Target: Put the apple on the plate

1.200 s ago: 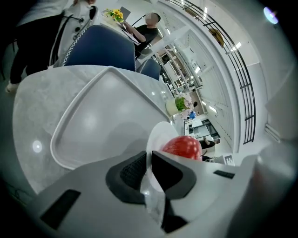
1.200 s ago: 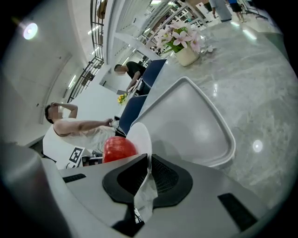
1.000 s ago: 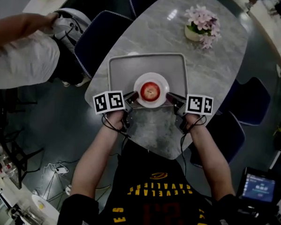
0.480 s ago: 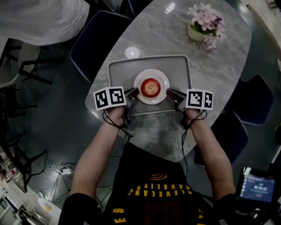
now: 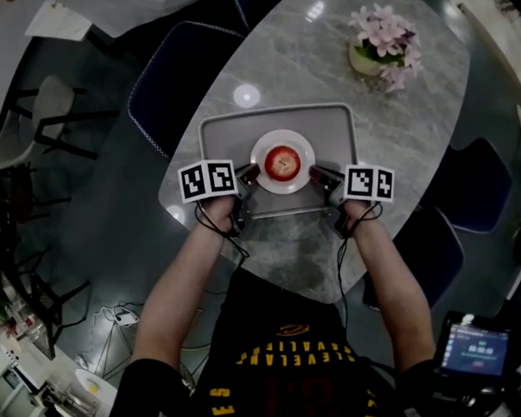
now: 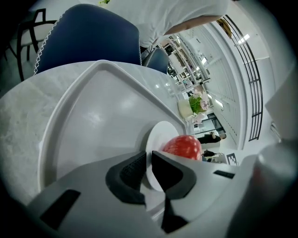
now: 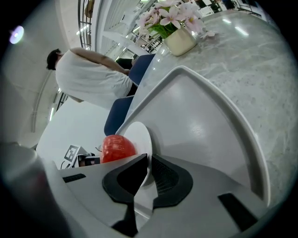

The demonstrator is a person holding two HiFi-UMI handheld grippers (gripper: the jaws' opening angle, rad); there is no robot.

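Head view, jersey (image 5: pixel 295 375) (yellow lettering upside down), apple (image 5: pixel 282 163) on plate (image 5: pixel 282 186)

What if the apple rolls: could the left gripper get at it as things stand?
Probably not at once: the left gripper is shut on the plate at its rim, beside the apple. If it let go, nothing else seems to block the way.

Smooth plate (image 5: pixel 284 137), satin tray (image 5: pixel 229 134), glossy marbled table (image 5: pixel 404 137)

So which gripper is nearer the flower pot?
Right. The right gripper clamps the plate on the side toward the flower pot; the left gripper clamps the opposite rim, farther off.
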